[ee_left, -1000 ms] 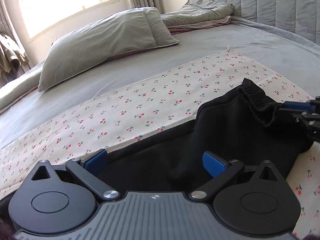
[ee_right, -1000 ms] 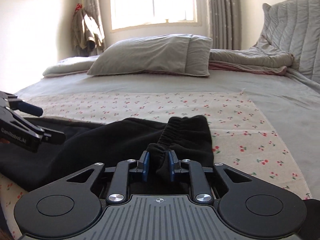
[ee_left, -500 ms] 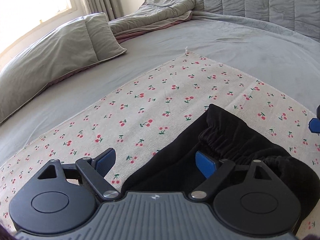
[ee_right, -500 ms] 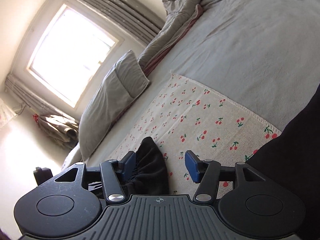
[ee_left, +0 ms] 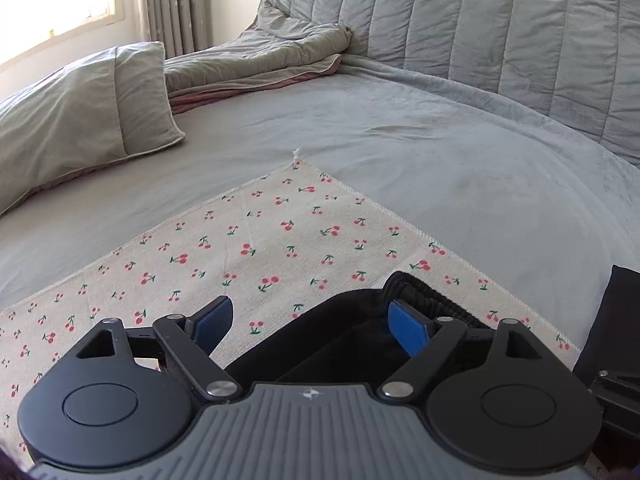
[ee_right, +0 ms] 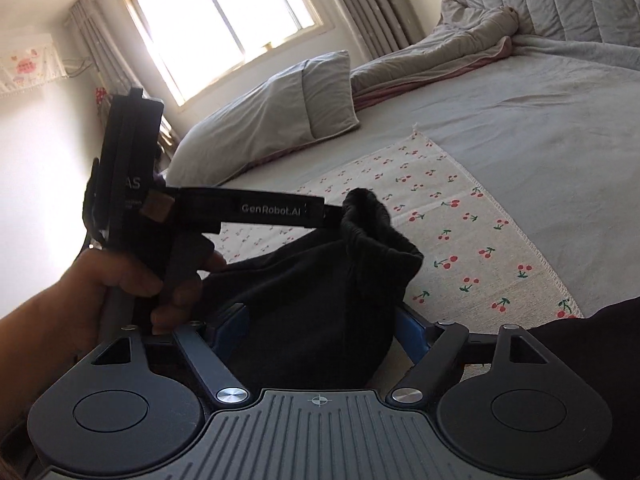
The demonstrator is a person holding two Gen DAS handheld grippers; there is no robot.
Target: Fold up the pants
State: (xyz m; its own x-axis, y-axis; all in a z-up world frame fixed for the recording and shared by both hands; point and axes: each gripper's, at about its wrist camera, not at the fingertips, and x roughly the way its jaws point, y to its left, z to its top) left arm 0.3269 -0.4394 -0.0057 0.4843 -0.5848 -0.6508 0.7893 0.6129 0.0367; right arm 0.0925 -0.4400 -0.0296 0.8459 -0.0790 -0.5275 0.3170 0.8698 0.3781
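The black pants lie bunched on a cherry-print cloth on the bed. Their elastic waistband shows just past my left gripper, which is open, its blue pads on either side of the fabric edge. In the right wrist view the pants sit as a dark heap between the spread fingers of my open right gripper. The left gripper reaches in from the left there, held by a hand, with its tip at the waistband.
A grey pillow and a rumpled grey quilt lie at the back of the bed. A padded headboard stands on the right. A window and curtains are on the far wall. The cloth's edge runs right of the pants.
My right gripper has let go of the waistband and opened wide. Both grippers have swung right toward the waistband end, and the pants now lie more bunched.
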